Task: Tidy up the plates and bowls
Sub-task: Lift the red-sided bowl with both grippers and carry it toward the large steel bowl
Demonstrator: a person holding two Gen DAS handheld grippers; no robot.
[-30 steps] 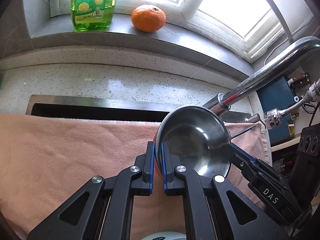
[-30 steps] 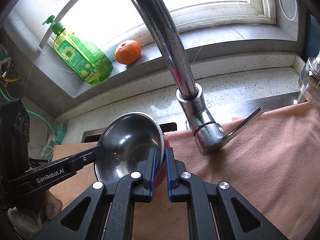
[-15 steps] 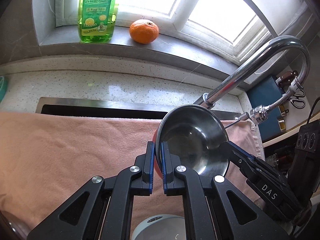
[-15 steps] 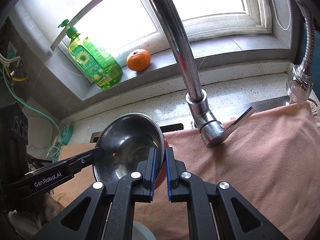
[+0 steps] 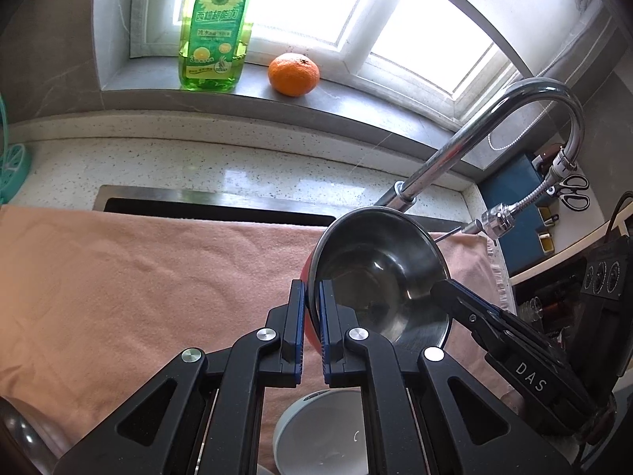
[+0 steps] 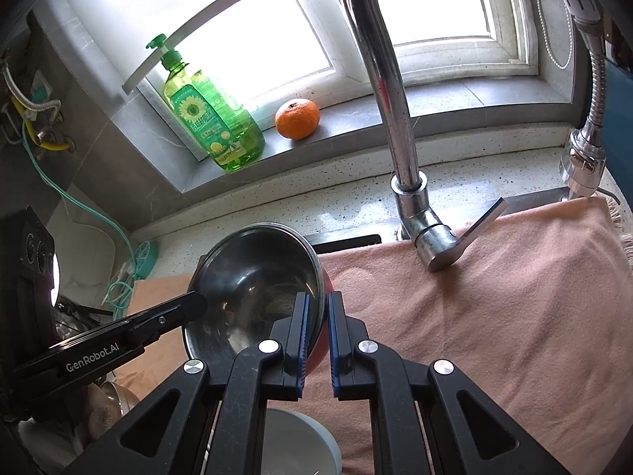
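A steel bowl with a red outside [image 5: 379, 277] hangs in the air above the pink towel [image 5: 138, 285], held by both grippers. My left gripper [image 5: 311, 297] is shut on its near-left rim. My right gripper [image 6: 317, 308] is shut on its opposite rim; the bowl shows in the right wrist view [image 6: 257, 281] too. A pale blue-grey bowl [image 5: 320, 431] sits below the held bowl, also seen in the right wrist view [image 6: 296, 439]. Each gripper shows in the other's view.
A chrome faucet [image 6: 395, 118] with its lever [image 6: 478, 221] stands behind the towel. A green soap bottle [image 5: 213, 27] and an orange [image 5: 293, 74] sit on the windowsill. More dishes [image 6: 110, 396] lie at the lower left. The sink opening [image 5: 213, 209] is behind the towel.
Both grippers have risen and pulled back with the steel bowl between them. The pale bowl below has come into view.
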